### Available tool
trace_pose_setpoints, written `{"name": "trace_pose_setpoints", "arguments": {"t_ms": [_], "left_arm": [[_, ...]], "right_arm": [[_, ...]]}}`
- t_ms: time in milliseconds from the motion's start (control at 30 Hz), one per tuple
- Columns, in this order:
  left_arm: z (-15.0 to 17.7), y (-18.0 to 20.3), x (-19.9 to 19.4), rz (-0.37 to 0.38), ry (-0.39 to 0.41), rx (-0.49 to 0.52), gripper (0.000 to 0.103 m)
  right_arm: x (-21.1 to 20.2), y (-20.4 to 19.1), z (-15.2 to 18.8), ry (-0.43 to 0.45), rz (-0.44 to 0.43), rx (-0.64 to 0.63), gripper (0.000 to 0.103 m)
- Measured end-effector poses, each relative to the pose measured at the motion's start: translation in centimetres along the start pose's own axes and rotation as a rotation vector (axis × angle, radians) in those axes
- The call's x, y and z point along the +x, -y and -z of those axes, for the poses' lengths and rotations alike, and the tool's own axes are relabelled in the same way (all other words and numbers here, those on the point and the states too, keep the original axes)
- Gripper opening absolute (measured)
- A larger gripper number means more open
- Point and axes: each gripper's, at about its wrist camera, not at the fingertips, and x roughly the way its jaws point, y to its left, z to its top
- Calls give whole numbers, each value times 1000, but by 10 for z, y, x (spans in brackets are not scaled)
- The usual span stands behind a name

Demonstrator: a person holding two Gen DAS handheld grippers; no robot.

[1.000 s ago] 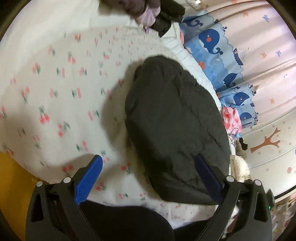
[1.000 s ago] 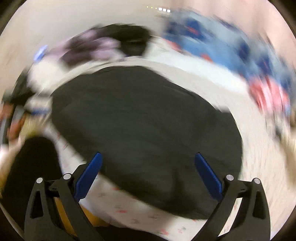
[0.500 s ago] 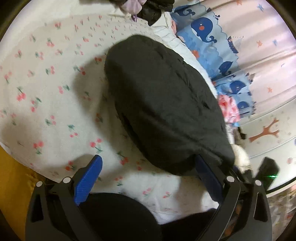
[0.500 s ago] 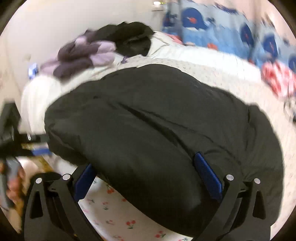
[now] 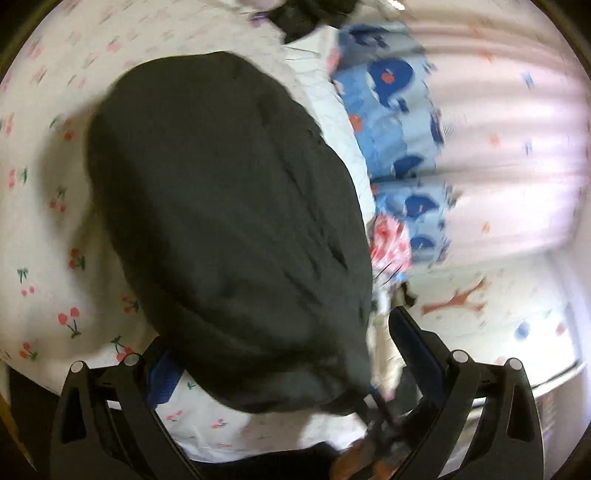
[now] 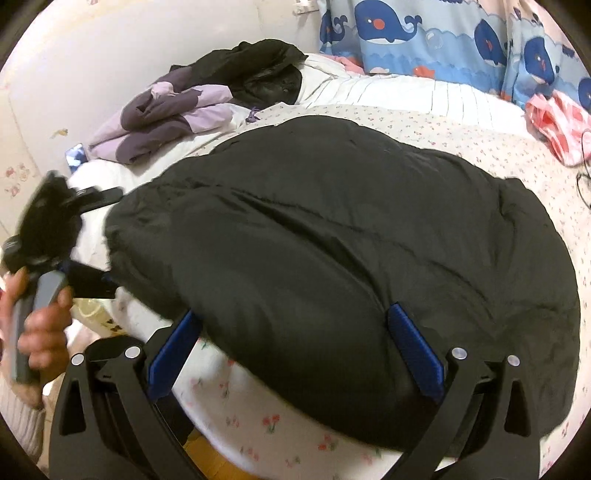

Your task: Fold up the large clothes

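Note:
A large black padded coat (image 5: pixel 229 221) lies folded in a thick bundle on the cherry-print bed sheet (image 5: pixel 40 229); it also fills the right wrist view (image 6: pixel 332 251). My left gripper (image 5: pixel 291 358) is open, its fingers straddling the near end of the coat. My right gripper (image 6: pixel 295 354) is open, its blue fingers (image 6: pixel 415 356) on either side of the coat's near edge. The left gripper with the hand holding it shows in the right wrist view (image 6: pixel 40 258), at the coat's left end.
A purple and black heap of clothes (image 6: pixel 207 103) lies at the far end of the bed. A whale-print curtain (image 6: pixel 424 33) hangs behind. A pink-red garment (image 6: pixel 557 122) lies at the far right. A phone (image 6: pixel 75 157) lies by the heap.
Both grippers have closed in on the coat: its near end now sits between the fingers of each. The right view has swung onto the coat and sharpened.

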Motion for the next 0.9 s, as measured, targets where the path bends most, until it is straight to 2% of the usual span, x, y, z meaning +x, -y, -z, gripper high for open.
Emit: {"name": "trace_pose_setpoints", "arguments": {"t_ms": [33, 100, 167, 233, 333, 400, 533, 600, 633, 667, 733, 800, 867, 900], "left_arm": [[-4, -8, 1, -23, 0, -26, 96], [-14, -27, 6, -124, 6, -64, 96], [-19, -36, 8, -102, -5, -103, 96], [-19, -24, 6, -114, 10, -61, 96], [-16, -3, 14, -148, 5, 9, 96], [-14, 2, 21, -166, -1, 11, 96], [-15, 3, 19, -151, 7, -8, 96], [-17, 5, 14, -133, 11, -7, 96], [-21, 7, 14, -132, 11, -7, 96], [-24, 3, 13, -136, 6, -8, 96], [-27, -9, 13, -163, 0, -24, 96], [-29, -25, 12, -188, -3, -48, 96], [-28, -29, 15, -185, 0, -55, 94], [-27, -27, 15, -192, 11, -36, 84]], "right_arm": [[-9, 4, 2, 9, -26, 24, 96], [-42, 27, 11, 48, -73, 126, 96], [-82, 74, 28, 88, -98, 312, 96], [-106, 123, 54, 97, -119, 501, 96], [-113, 179, 91, 54, -105, 716, 96], [-98, 199, 106, 28, -223, 801, 96], [-56, 205, 108, -20, -394, 888, 96], [-48, 205, 99, 33, -481, 911, 97], [-51, 204, 93, 101, -541, 910, 97], [-53, 203, 89, 124, -540, 904, 97], [-47, 205, 90, 60, -450, 910, 97], [-42, 212, 103, 26, -419, 943, 94], [-48, 227, 110, 99, -466, 1024, 94], [-50, 231, 110, 130, -459, 1039, 94]]}}
